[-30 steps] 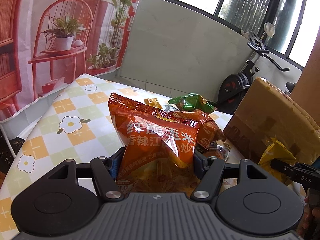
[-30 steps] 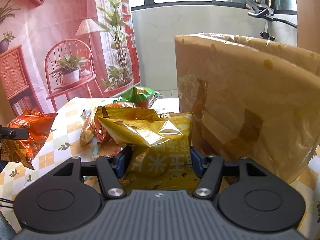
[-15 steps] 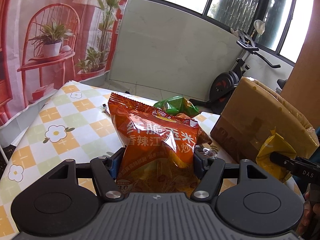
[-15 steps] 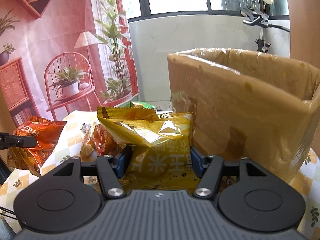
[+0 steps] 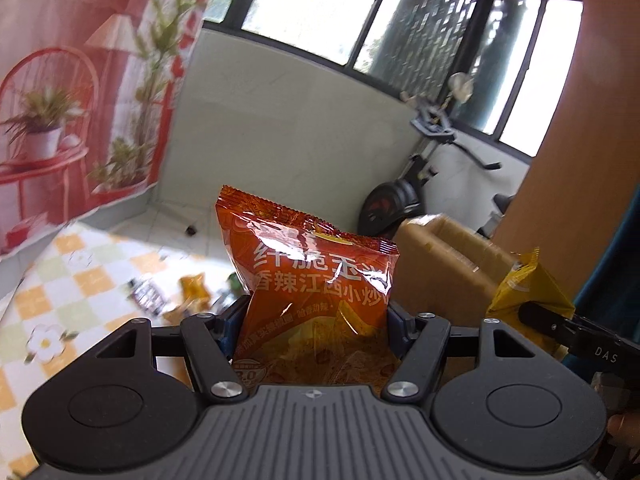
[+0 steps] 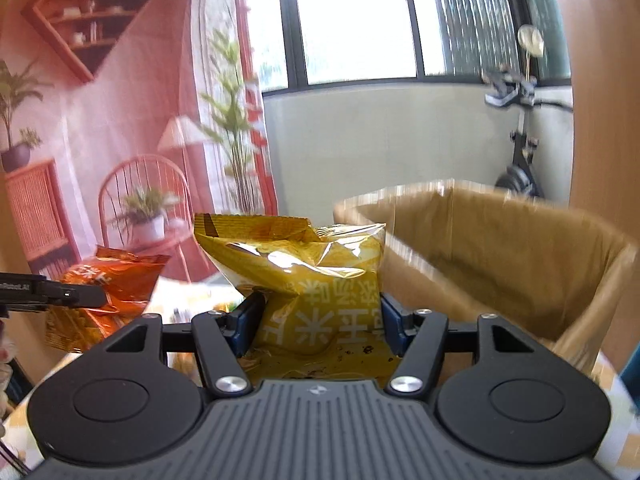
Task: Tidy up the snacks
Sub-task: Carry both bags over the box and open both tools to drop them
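Note:
My left gripper (image 5: 314,316) is shut on an orange-red snack bag (image 5: 316,280) with white lettering, held upright above the table. The right gripper (image 6: 320,314) is shut on a yellow snack bag (image 6: 304,276), also lifted. An open cardboard box (image 6: 500,256) stands just right of the yellow bag, its inside showing. In the left wrist view the box (image 5: 444,252) lies behind and right of the orange bag, with the yellow bag (image 5: 528,284) and the right gripper's finger at the far right. In the right wrist view the orange bag (image 6: 108,292) hangs at the left.
Small loose snack packets (image 5: 192,288) lie on the checked flower tablecloth (image 5: 60,304) below the left gripper. An exercise bike (image 5: 404,200) stands on the floor beyond the table. A pink printed backdrop (image 6: 100,120) hangs on the left. A brown wall panel (image 5: 580,120) rises at the right.
Both grippers have risen with their bags and tipped upward. The table and loose snacks dropped lower in view, and the box's open inside now shows from the right wrist.

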A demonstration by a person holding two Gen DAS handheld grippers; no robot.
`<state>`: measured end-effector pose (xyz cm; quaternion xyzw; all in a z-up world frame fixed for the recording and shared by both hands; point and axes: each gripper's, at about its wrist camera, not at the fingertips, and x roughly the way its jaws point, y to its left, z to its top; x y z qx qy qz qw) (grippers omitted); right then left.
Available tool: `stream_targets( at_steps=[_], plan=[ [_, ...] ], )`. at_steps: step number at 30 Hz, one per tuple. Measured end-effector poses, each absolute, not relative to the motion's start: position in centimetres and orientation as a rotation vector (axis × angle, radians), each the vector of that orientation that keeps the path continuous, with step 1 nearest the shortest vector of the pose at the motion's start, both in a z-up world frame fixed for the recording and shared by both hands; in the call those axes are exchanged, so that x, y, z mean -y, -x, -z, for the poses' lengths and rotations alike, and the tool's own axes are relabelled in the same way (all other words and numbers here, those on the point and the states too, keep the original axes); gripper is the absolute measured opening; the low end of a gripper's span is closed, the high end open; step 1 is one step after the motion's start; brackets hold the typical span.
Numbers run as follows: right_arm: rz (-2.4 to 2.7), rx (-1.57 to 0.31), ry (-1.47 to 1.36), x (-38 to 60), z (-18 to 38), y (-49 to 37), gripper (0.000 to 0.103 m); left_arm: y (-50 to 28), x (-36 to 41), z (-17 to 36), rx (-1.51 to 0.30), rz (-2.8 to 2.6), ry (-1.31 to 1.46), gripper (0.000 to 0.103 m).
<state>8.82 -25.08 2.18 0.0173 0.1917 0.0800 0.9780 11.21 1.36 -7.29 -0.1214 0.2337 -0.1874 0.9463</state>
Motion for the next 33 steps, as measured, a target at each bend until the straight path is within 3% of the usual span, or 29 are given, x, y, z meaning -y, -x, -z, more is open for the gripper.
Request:
stream_targets(
  at_steps=[11, 20, 30, 33],
  plan=[
    [-0.024, -0.264, -0.004, 29.7, -7.8, -10.4, 0.063, -16.3, 9.6, 3.2, -0.377, 0.583, 0.24, 0.07],
    [0.177, -0.341, -0.044, 36.0, -6.0, -13.7, 0.063, -21.8, 19.1, 3.3, -0.414, 0.674, 0.213, 0.07],
    [0.187, -0.399, -0.06, 36.6, -3.4, -13.9, 0.065, -24.8, 24.2, 5.8, -0.508, 0.715, 0.08, 0.071],
    [0.187, -0.415, -0.05, 36.7, -3.4, -14.4, 0.066, -25.5, 24.6, 6.5, -0.536, 0.682, 0.053, 0.077]
  ],
)
